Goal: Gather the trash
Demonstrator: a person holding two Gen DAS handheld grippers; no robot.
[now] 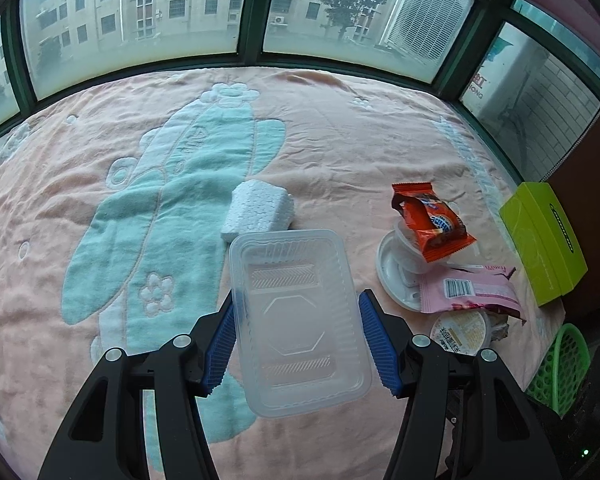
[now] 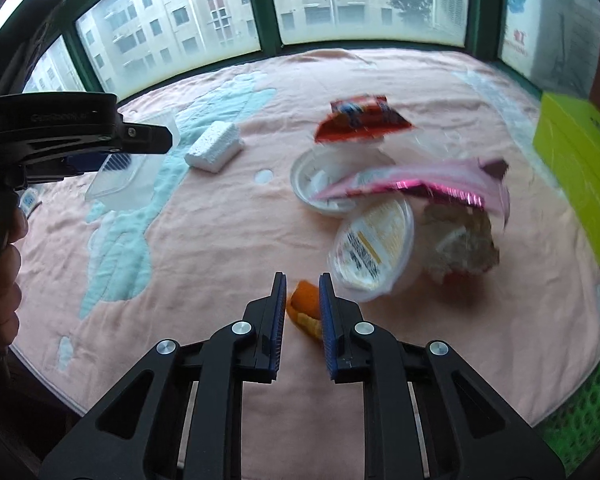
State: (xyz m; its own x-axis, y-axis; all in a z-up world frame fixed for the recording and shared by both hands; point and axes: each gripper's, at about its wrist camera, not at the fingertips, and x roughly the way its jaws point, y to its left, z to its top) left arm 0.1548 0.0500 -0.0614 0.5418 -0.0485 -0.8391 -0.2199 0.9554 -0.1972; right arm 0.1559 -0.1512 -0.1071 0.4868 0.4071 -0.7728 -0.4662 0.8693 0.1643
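My left gripper (image 1: 300,298) is shut on a clear plastic tray (image 1: 296,320), its blue pads pressing the tray's two long sides above the pink blanket (image 1: 340,140). In the right wrist view that same gripper (image 2: 132,156) and tray (image 2: 120,180) appear at far left, with a hand (image 2: 0,272) on the handle. My right gripper (image 2: 303,280) is shut on a piece of orange peel (image 2: 302,308), held just above the blanket near the front edge.
A trash pile lies right of centre: red wrapper (image 2: 360,120), white lid (image 2: 312,180), pink wrapper (image 2: 420,184), round labelled cup (image 2: 374,248), crumpled paper (image 2: 460,240). A white foam block (image 1: 258,210) lies behind the tray. A yellow-green box (image 1: 544,240) and a green basket (image 1: 560,368) stand at right.
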